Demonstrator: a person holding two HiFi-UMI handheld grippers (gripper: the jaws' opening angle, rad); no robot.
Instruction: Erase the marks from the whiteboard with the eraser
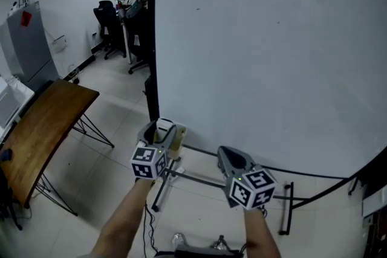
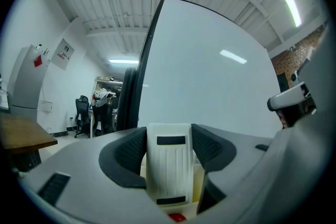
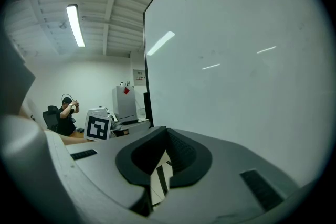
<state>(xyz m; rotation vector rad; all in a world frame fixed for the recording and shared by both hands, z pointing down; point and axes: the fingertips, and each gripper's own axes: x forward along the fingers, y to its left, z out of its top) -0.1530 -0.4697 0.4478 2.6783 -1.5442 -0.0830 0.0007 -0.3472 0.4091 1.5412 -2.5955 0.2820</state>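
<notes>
The left gripper (image 2: 169, 140) has its jaws spread wide and clamped on the eraser (image 2: 168, 165) — a pale block with a ribbed back and a dark strip at each end, standing upright between the two dark pads, both of which press against its sides. In the head view this gripper and the eraser sit just below the lower left corner of the whiteboard (image 1: 272, 57), by the board's dark left edge. Whether the eraser touches the board cannot be told. In the left gripper view the board rises ahead and to the right of the eraser.

The right gripper (image 3: 166, 132) has its jaws drawn together, the tips meeting with only a thin slit lower down between the pads, and nothing is held in them. It hangs below the bottom edge of the whiteboard, to the right of the left gripper and apart from it, over the metal legs of the board's stand (image 1: 199, 177).

The whiteboard fills most of the head view, its surface pale with a couple of tiny dark specks (image 1: 198, 8) high up — otherwise it shows only light reflections. To the left of the whiteboard stands a wooden table (image 1: 42, 130), and farther back on that side a black office chair (image 1: 107, 18).
</notes>
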